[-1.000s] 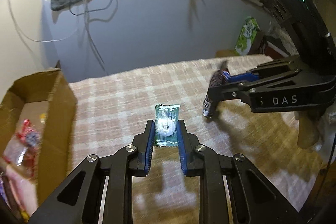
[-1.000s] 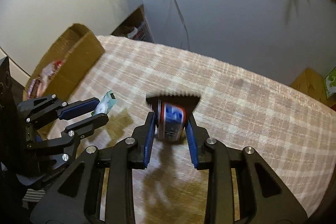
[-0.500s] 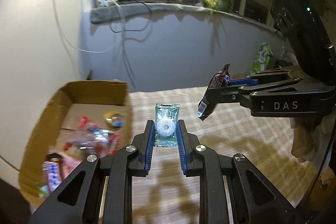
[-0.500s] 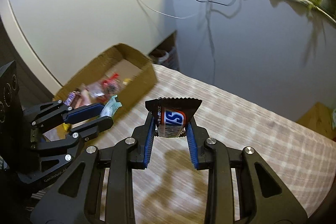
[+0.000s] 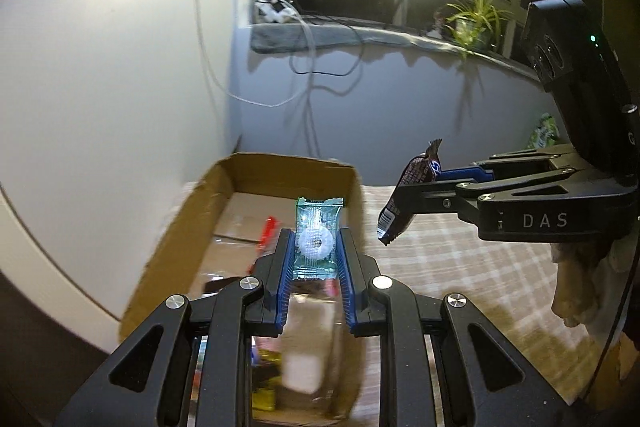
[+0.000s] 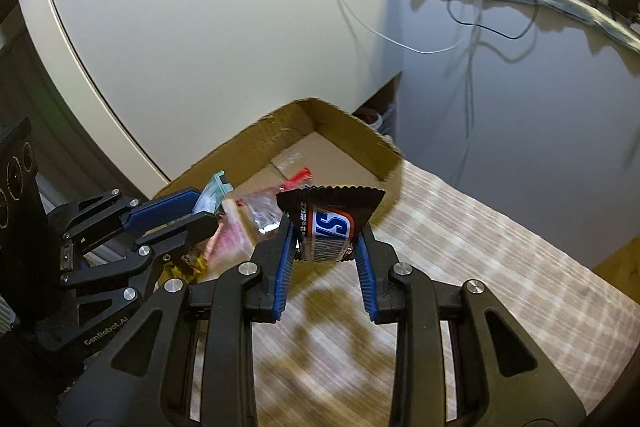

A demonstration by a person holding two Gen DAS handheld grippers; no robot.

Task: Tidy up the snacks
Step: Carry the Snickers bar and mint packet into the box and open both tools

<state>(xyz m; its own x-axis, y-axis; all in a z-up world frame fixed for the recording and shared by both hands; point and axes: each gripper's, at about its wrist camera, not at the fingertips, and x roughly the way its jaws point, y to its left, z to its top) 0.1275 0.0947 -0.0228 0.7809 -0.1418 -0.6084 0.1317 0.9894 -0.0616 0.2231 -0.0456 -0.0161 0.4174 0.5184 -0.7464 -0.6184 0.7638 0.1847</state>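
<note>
Wrappers first: the mint packet point(image 5: 316, 239) is a see-through green sachet with crimped ends and one white ring-shaped sweet showing inside. The chocolate bar point(image 6: 328, 227) is a dark brown wrapper with a zigzag crimped top edge and a blue-and-white logo band across it.

One packet sits clamped between the pads of the left gripper point(image 5: 316, 257), its long axis running up from the jaws toward 12 o'clock, held above the open cardboard box point(image 5: 256, 163).

One bar is pinched in the right gripper point(image 6: 326, 247), flared top toward 12 o'clock and logo running sideways, over the box's near corner where it meets the checked tablecloth point(image 6: 480, 267).

Two grippers, two carried snacks, one box. Inside the box lie several loose wrappers, too blurred to count; a red one point(image 6: 298, 177) shows at 11 o'clock of the bar.
</note>
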